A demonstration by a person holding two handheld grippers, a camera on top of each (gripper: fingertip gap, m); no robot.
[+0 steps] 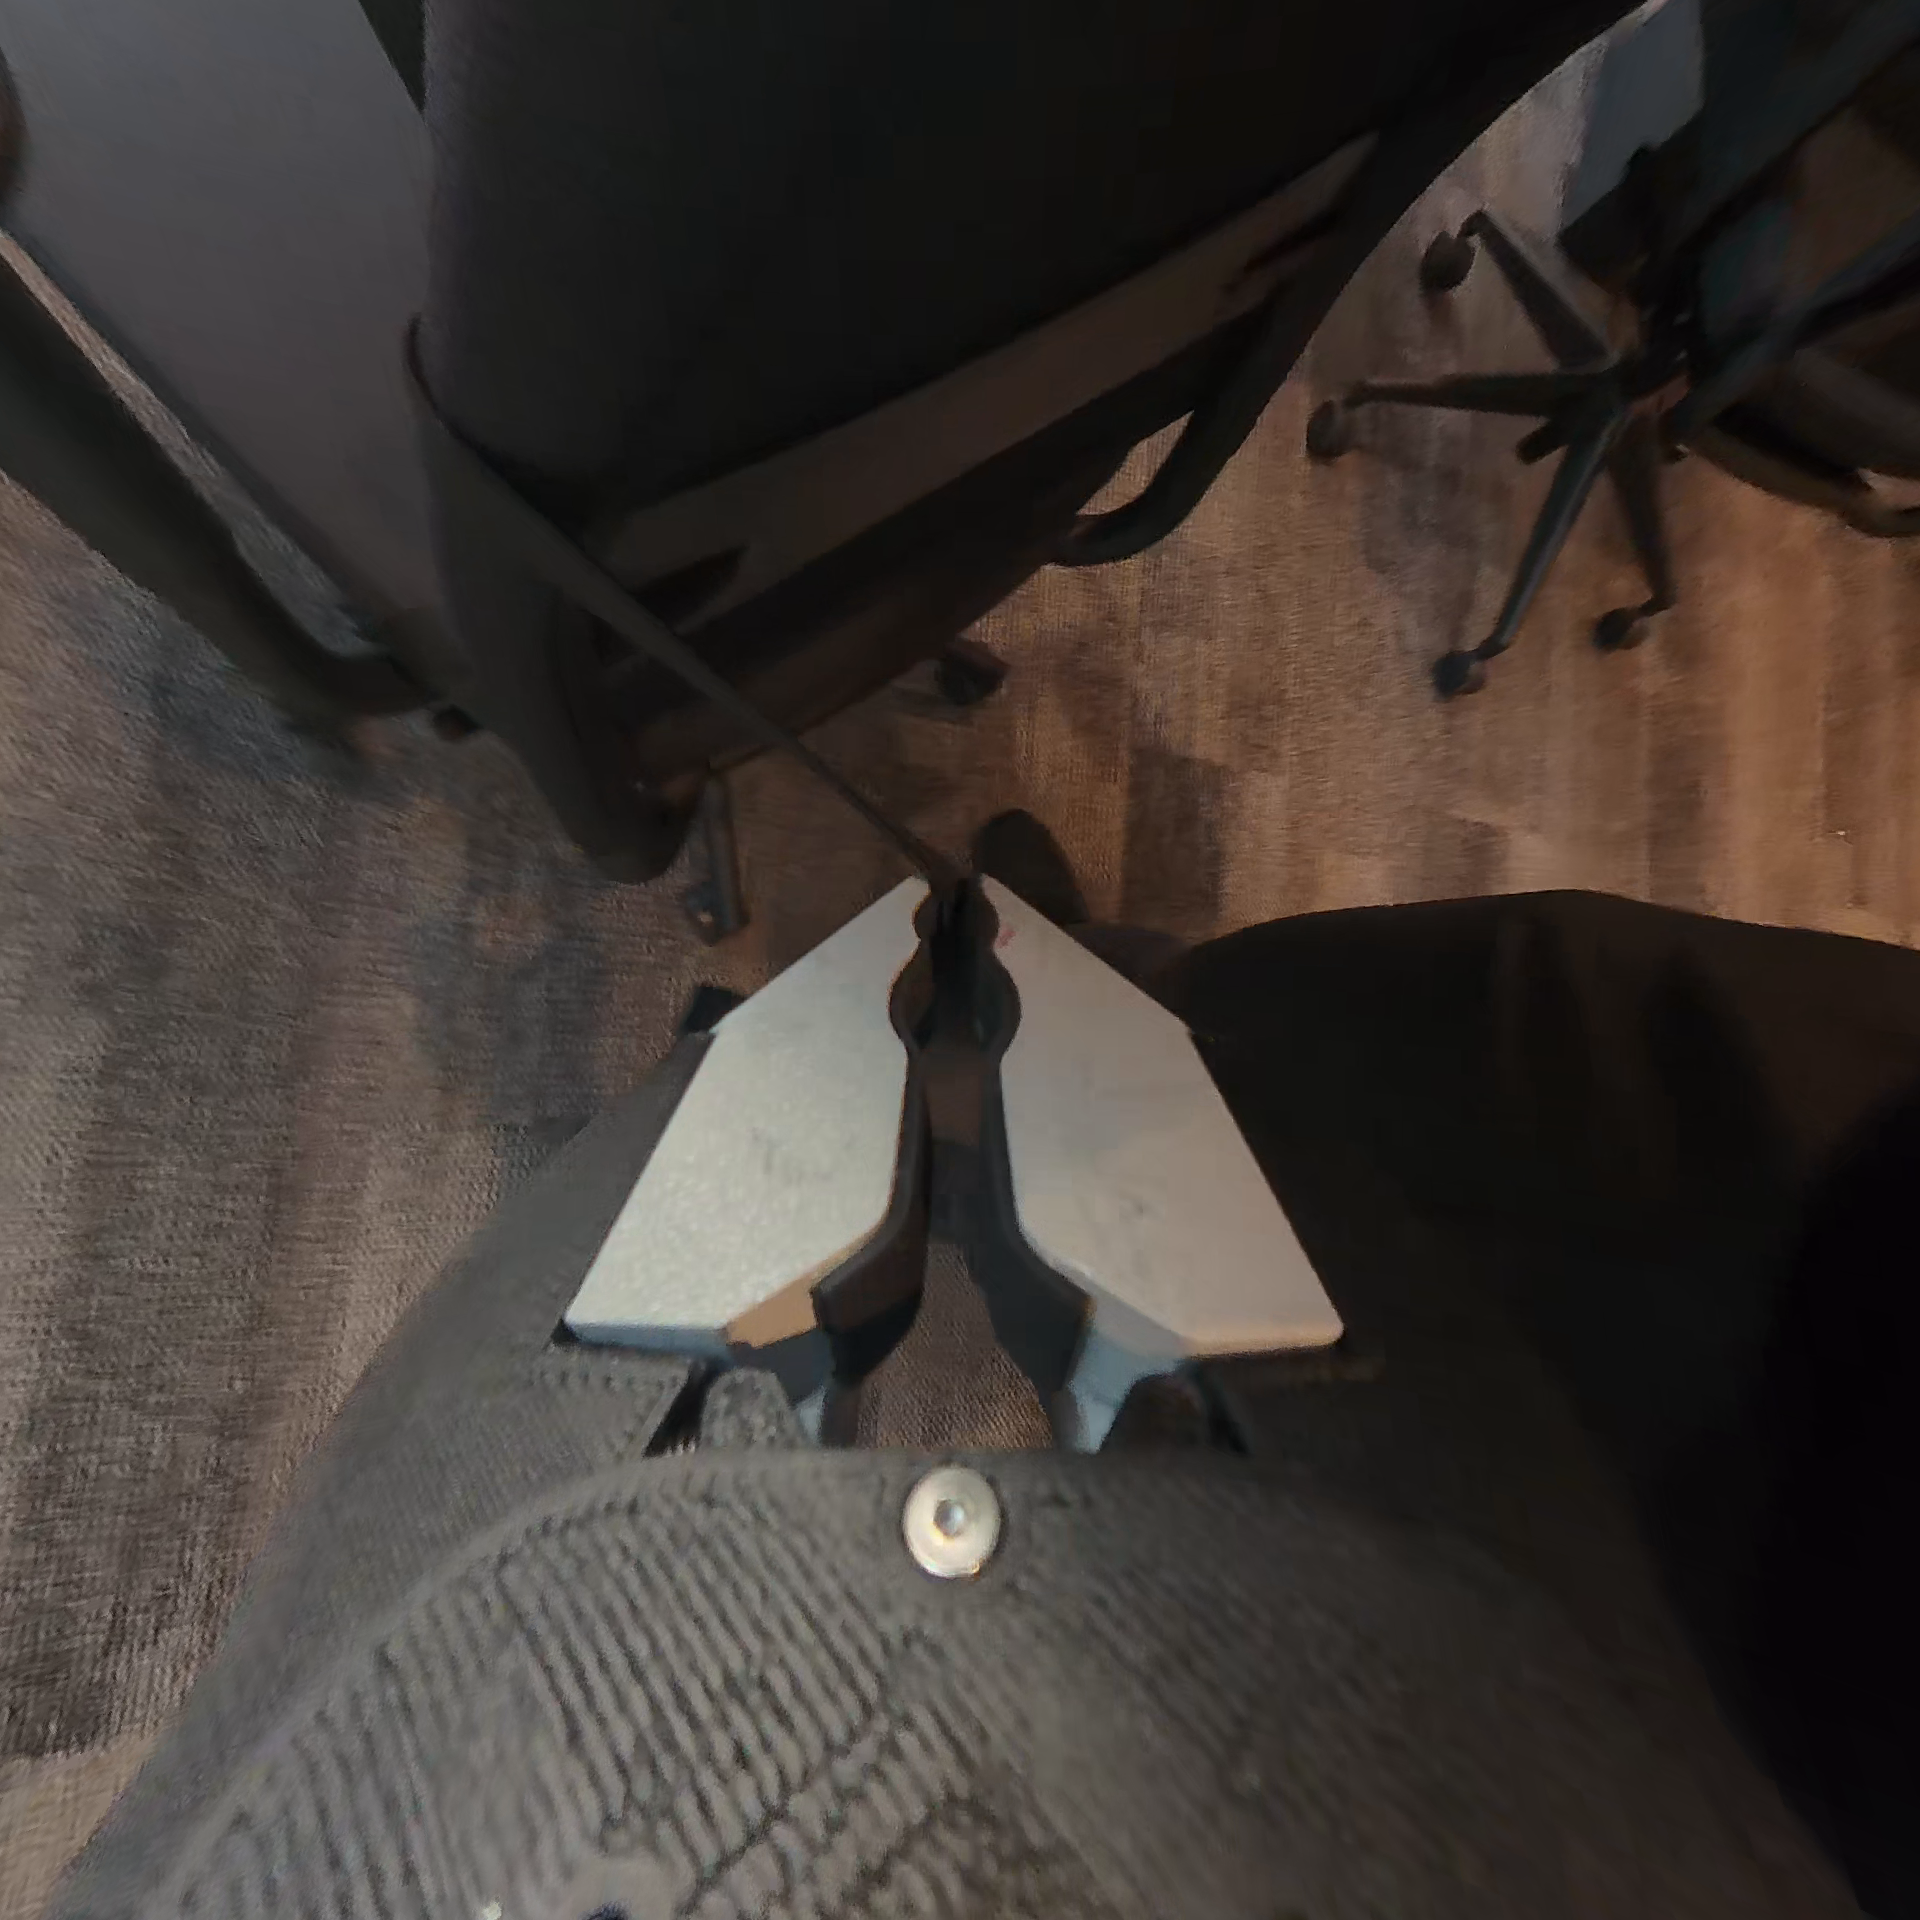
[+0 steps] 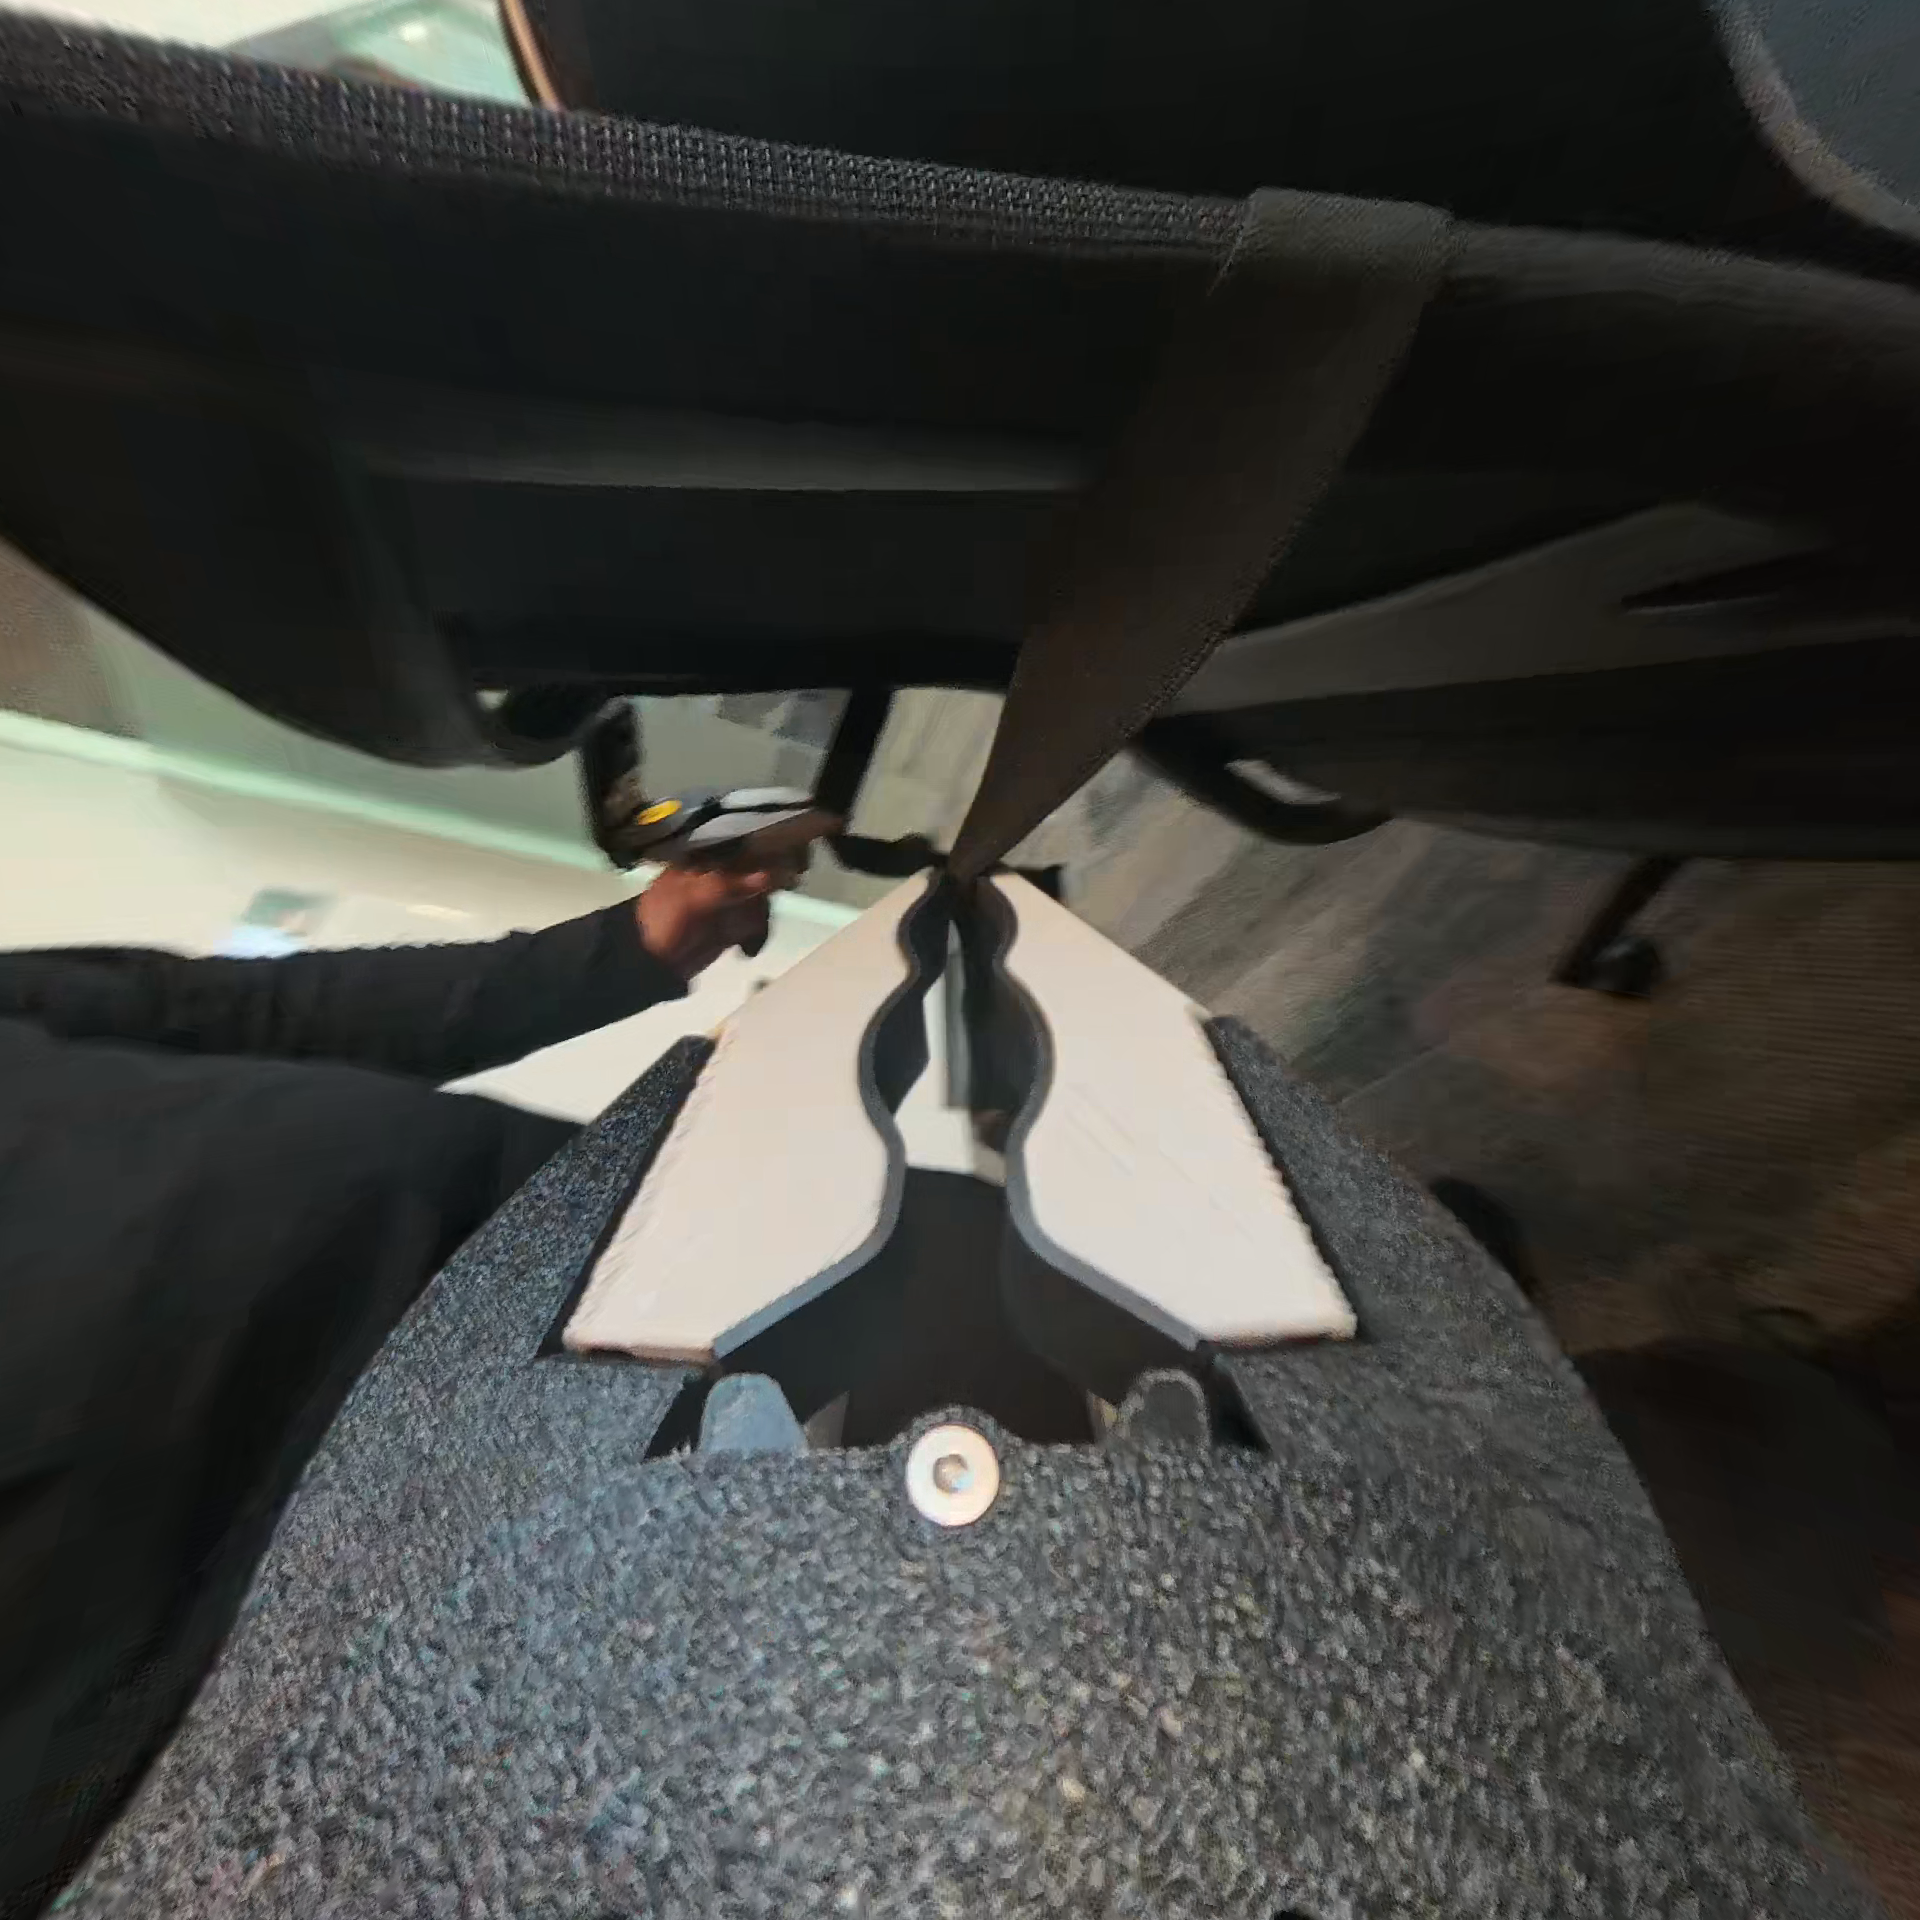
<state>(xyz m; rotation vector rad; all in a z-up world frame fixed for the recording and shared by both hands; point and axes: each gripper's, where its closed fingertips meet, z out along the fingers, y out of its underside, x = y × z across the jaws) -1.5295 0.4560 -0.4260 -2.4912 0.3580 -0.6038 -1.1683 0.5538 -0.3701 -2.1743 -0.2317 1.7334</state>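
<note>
My left gripper point(image 1: 961, 904) is shut on a thin black strap point(image 1: 727, 707), seen edge-on. The strap runs taut up and left to the edge of a black chair seat point(image 1: 831, 260) above the floor. My right gripper point(image 2: 951, 883) is shut on the end of a wide black fabric strap point(image 2: 1174, 540). That strap loops up over the mesh-edged black seat cushion point(image 2: 623, 260). In the right wrist view the left gripper point(image 2: 717, 816) shows farther off just left of my fingertips, held by a hand point(image 2: 696, 914) in a black sleeve.
Grey-brown carpet point(image 1: 208, 1039) covers the floor. An office chair's black star base with castors point(image 1: 1558, 436) stands at the upper right. A person's dark trouser leg point(image 1: 1558, 1143) fills the right side. A dark upright panel point(image 1: 156, 416) stands at the left. The tips of one gripper are about 40 centimeters away from the tips of the other.
</note>
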